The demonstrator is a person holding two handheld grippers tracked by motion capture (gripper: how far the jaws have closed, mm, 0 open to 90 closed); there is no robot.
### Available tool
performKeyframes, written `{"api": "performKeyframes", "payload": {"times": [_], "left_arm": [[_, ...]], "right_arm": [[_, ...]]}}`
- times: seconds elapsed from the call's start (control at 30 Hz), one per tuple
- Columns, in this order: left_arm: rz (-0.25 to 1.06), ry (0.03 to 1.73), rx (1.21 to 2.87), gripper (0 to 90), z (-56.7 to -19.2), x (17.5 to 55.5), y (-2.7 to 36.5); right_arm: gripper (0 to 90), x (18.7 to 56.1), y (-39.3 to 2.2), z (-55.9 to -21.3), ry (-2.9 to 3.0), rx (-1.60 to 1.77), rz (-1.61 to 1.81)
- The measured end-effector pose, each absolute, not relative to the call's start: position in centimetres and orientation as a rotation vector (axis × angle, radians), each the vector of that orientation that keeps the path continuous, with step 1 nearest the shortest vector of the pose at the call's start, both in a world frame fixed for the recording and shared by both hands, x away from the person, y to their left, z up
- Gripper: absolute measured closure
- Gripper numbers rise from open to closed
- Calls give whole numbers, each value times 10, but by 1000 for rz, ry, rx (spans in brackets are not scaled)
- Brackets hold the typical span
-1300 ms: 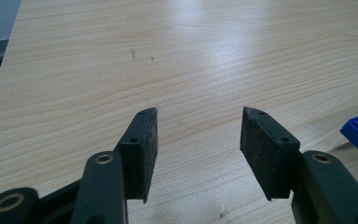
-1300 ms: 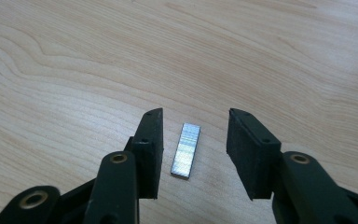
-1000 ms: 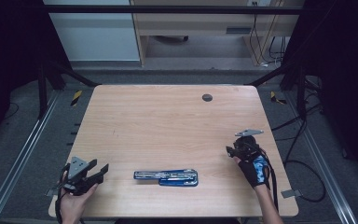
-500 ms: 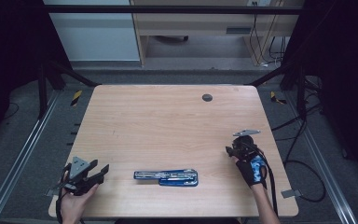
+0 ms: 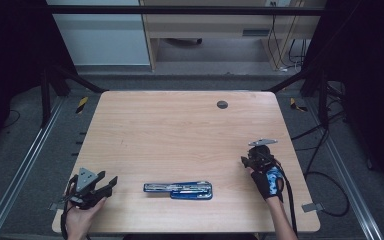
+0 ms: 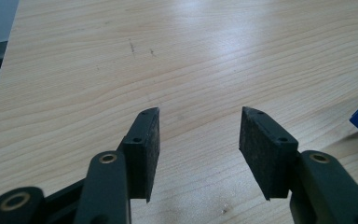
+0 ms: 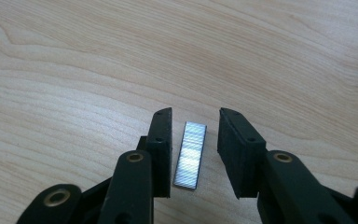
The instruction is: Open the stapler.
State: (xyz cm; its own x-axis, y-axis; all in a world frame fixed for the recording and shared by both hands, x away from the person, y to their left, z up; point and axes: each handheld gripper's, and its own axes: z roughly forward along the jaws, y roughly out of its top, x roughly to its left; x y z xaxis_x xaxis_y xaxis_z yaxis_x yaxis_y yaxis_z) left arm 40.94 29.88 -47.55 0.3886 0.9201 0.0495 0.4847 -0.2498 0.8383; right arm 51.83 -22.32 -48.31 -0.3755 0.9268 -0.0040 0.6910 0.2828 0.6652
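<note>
High view: the wooden counter [image 5: 180, 135] carries a blue stapler [image 5: 179, 189] lying open flat near its front edge, midway between the two hands, and a small dark round disc [image 5: 222, 104] set into the surface near the far edge. Nothing stands between either hand and the stapler. The left gripper [image 5: 104, 184] rests at the front left corner, jaws spread wide with only bare wood between them; in the left gripper view a blue corner of the stapler shows at the right edge. The right gripper [image 7: 195, 145] points down at the counter on the right side, straddling a silver strip of staples [image 7: 190, 155] that lies flat on the wood; small gaps remain on both sides, so the pads are not pressing it. Its jaws have just been closing in. Against the earlier frames, both hands and the stapler sit where they were.
</note>
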Motion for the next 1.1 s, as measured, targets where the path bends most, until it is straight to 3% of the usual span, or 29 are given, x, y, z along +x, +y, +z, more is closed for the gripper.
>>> {"api": "performKeyframes", "payload": {"times": [0.63,1.1], "left_arm": [[716,1207,1898,483,-476,410,297],[712,1197,1905,482,-476,411,294]], "right_arm": [[777,520,-224,-490,2186,1475,800],[781,498,-224,-473,2337,1306,958]]}}
